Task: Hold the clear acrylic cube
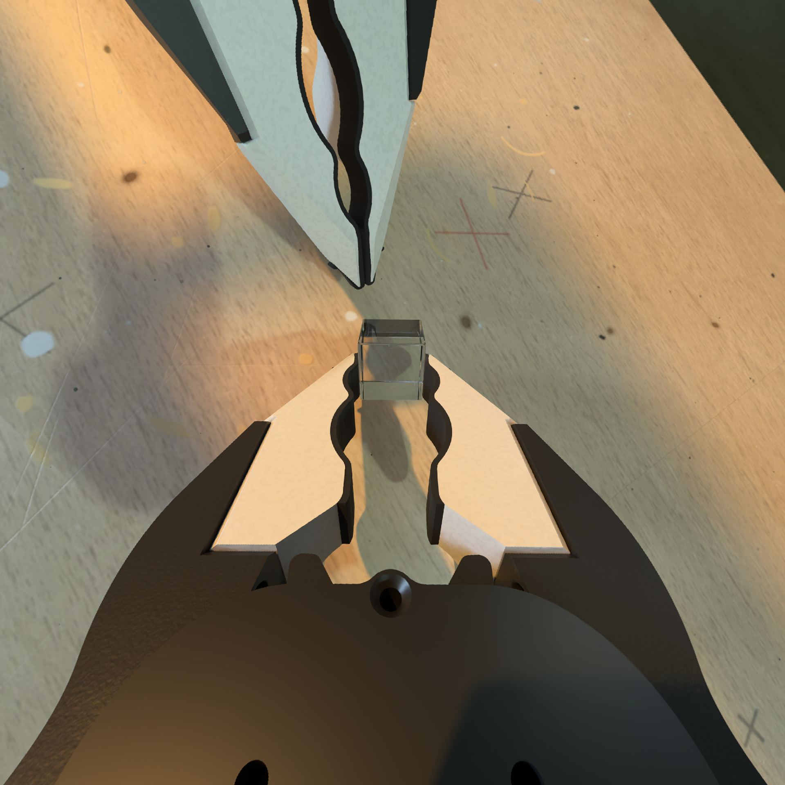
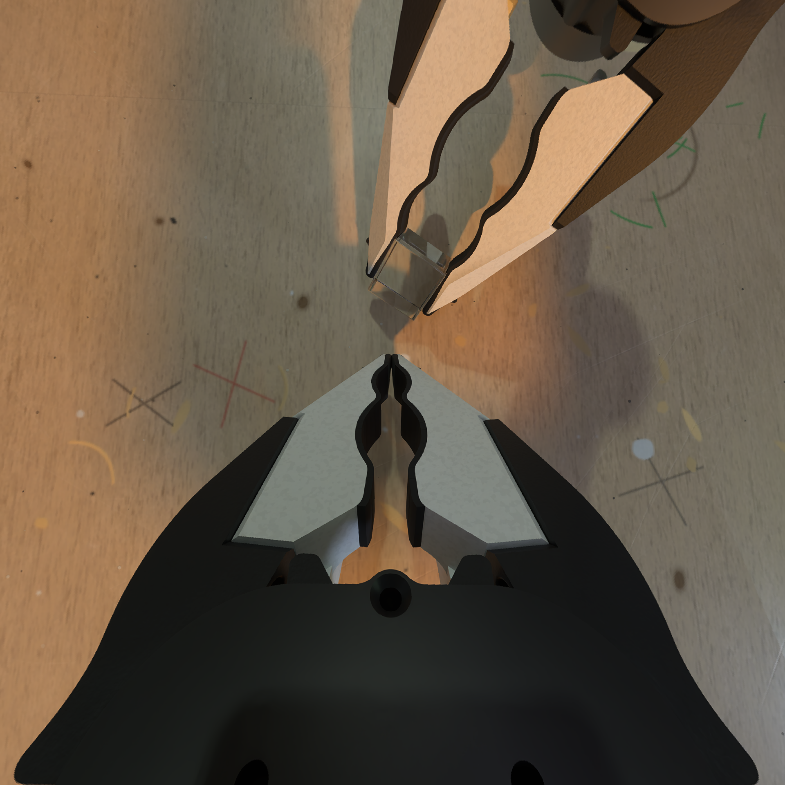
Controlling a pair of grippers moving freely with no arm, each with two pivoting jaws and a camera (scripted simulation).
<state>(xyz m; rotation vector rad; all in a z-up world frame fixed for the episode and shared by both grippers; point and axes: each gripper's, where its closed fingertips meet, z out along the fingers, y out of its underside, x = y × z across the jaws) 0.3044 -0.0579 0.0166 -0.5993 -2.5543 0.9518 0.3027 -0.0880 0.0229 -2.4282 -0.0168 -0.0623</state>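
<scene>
The clear acrylic cube [image 1: 391, 359] sits between the tips of my left gripper [image 1: 391, 374], whose jaws are shut on its two sides. The cube casts a shadow on the wooden table [image 1: 594, 340] below it, so it looks held a little above the surface. In the right wrist view the same cube [image 2: 408, 274] shows pinched in the left gripper [image 2: 401, 289]. My right gripper [image 2: 391, 356] is shut and empty, its tips pointing at the cube from a short way off. It also shows in the left wrist view [image 1: 365, 282], just beyond the cube.
The wooden table [image 2: 127, 212] carries drawn crosses, one red [image 1: 472, 232] and one grey [image 1: 521, 194], plus paint flecks and dark spots. The table's far edge [image 1: 722, 97] runs along the upper right of the left wrist view, with dark ground beyond.
</scene>
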